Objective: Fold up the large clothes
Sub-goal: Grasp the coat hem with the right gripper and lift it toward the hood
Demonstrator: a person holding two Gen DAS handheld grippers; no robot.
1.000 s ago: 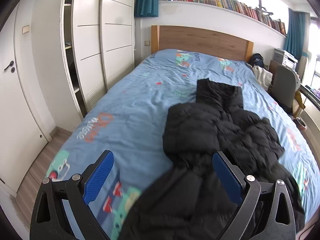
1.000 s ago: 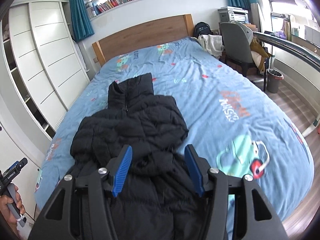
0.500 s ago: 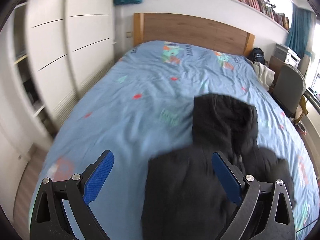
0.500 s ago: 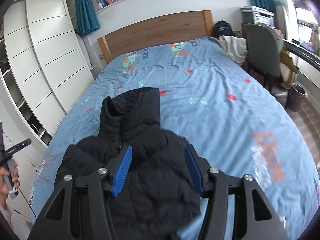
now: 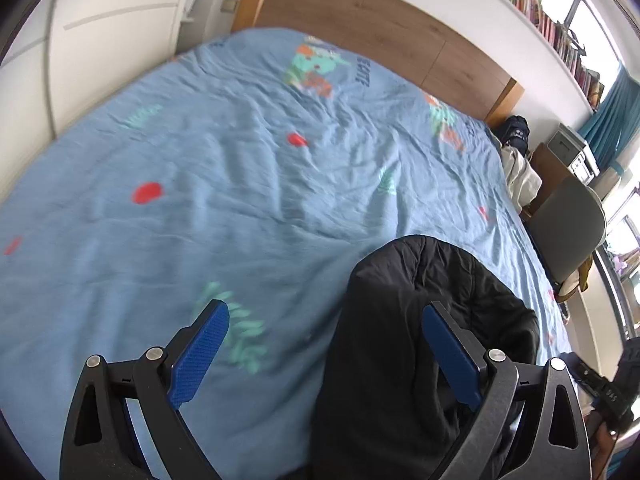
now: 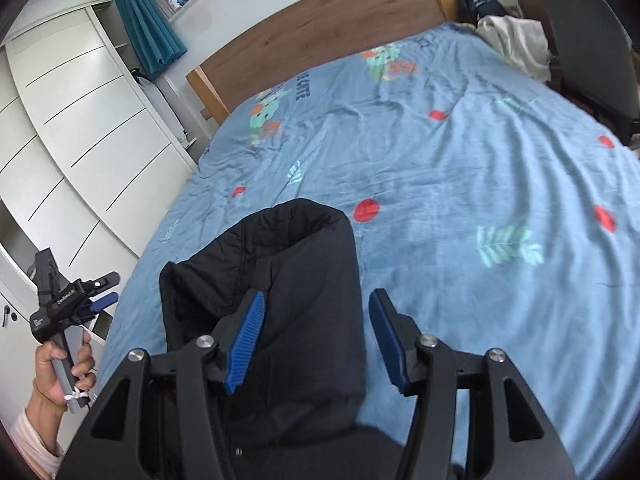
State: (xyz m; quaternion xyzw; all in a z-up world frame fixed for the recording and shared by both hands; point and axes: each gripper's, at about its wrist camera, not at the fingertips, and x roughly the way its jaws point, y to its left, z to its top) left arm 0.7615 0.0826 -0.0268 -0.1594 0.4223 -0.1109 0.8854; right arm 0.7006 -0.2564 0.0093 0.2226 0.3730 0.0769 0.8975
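A black puffer jacket (image 5: 420, 340) lies on the blue patterned bedspread (image 5: 240, 180), its hood end pointing toward the headboard. My left gripper (image 5: 324, 352) is open and empty, hovering above the hood's left edge, with its right finger over the jacket and its left finger over bare sheet. In the right wrist view the jacket's hood (image 6: 288, 280) lies under my right gripper (image 6: 316, 336), which is open and empty just above it. The jacket's body is hidden below both frames. The left gripper also shows in the right wrist view (image 6: 100, 292), held in a hand at the bed's left side.
A wooden headboard (image 5: 380, 24) is at the far end. White wardrobe doors (image 6: 72, 140) run along the left side. A grey chair (image 5: 568, 232) and piled clothes (image 6: 516, 40) stand at the right side. A bookshelf (image 5: 552, 20) runs above the bed.
Both grippers have moved forward along the jacket, from over its lower body to over the hood end. Both stayed open. The jacket has not moved.
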